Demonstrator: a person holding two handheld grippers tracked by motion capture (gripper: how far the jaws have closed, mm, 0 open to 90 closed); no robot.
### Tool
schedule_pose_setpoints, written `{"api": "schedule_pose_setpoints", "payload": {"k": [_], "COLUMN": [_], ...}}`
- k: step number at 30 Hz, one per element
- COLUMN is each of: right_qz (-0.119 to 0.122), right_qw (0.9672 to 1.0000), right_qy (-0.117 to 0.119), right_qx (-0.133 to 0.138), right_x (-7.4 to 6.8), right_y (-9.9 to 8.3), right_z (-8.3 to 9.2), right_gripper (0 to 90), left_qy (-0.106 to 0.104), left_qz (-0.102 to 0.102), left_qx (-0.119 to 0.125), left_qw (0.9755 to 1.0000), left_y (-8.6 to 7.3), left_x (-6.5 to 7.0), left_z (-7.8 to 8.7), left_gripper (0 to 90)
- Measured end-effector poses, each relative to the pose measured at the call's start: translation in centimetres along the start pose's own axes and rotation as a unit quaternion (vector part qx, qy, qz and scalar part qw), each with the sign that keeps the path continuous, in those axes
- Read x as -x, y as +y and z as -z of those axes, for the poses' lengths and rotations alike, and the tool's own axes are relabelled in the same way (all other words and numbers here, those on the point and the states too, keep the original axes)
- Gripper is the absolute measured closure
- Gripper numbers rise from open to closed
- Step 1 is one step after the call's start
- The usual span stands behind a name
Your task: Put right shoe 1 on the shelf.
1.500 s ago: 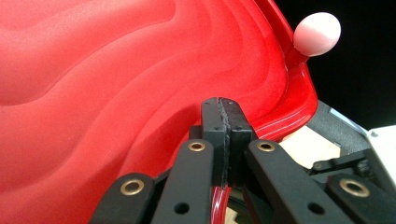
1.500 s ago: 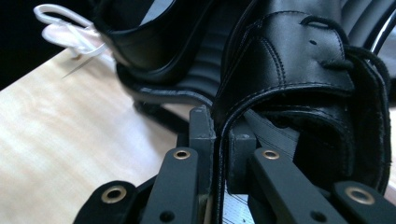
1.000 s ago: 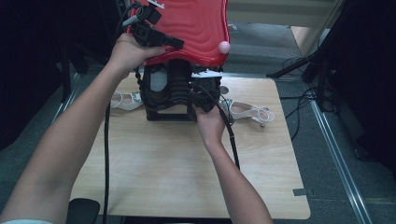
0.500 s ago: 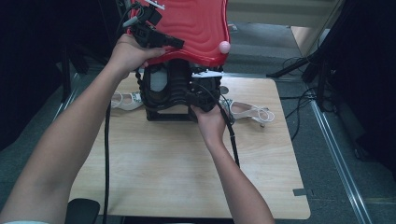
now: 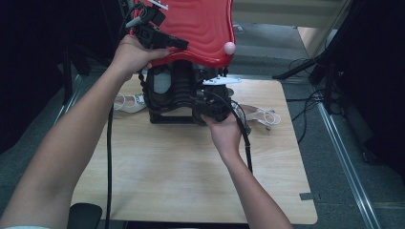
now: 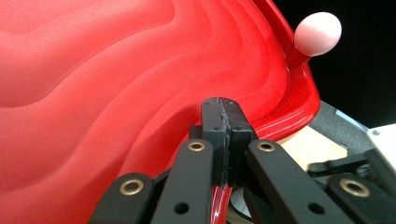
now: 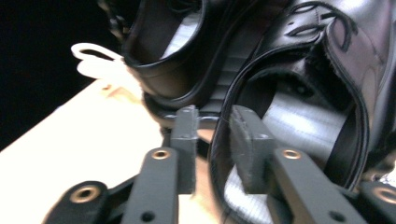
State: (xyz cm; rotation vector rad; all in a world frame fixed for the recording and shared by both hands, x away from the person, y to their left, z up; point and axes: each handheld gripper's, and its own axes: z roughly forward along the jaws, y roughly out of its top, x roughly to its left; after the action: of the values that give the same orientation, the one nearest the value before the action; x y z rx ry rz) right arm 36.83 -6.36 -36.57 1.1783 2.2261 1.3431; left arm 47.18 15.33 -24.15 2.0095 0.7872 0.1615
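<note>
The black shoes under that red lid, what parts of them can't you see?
- Black shoes, high view: toes and tops hidden by the red lid.
- Right gripper view: right shoe cut off by the edge, blurred.
- White sandals, high view: partly hidden behind the shoes.

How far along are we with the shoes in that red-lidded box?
Done: the left gripper holds the red lid raised. In hand: the right gripper, jaws just closing, straddles a black shoe rim, not clamped yet. Left: probably gripping it and lifting it from the box.
</note>
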Motion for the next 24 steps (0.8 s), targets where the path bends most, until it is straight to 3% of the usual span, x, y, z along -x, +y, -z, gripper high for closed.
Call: {"api": "schedule_pose_setpoints", "payload": {"k": [1, 5, 8, 13, 16, 21, 24], "right_qz": [-0.005, -0.007, -0.001, 0.024, 0.038, 0.031, 0.039], "right_qw": [0.9998, 0.9985, 0.9962, 0.9903, 0.9893, 0.9891, 0.9901], "right_qy": [0.02, 0.052, 0.082, 0.133, 0.134, 0.133, 0.124], "right_qx": [-0.002, -0.014, -0.03, -0.032, -0.044, -0.054, -0.054], "right_x": [0.1, 0.0, -0.2, 0.1, 0.9, 2.3, 3.0], "right_y": [-0.1, -0.5, -1.1, -3.0, -4.2, -5.8, -6.7], "right_z": [0.4, 1.5, 2.0, 2.1, 1.8, 1.3, 1.1], "right_gripper": [80.7, 90.0, 90.0, 90.0, 90.0, 90.0, 90.0], "left_qy": [-0.001, -0.001, -0.002, -0.003, -0.002, -0.002, -0.001], "left_qz": [0.003, 0.008, 0.009, 0.009, 0.009, 0.008, 0.009], "left_qx": [0.0, -0.003, -0.005, -0.004, -0.004, -0.003, -0.004], "left_qw": [1.0, 1.0, 0.9999, 1.0, 1.0, 1.0, 1.0], "left_y": [0.0, 0.1, 0.1, 0.1, 0.1, 0.1, 0.1], "left_x": [0.0, 0.0, 0.0, 0.0, 0.0, 0.0, 0.0], "left_z": [0.0, 0.0, 0.0, 0.0, 0.0, 0.0, 0.0], "left_gripper": [90.0, 90.0, 89.9, 89.8, 89.9, 89.9, 89.8]}}
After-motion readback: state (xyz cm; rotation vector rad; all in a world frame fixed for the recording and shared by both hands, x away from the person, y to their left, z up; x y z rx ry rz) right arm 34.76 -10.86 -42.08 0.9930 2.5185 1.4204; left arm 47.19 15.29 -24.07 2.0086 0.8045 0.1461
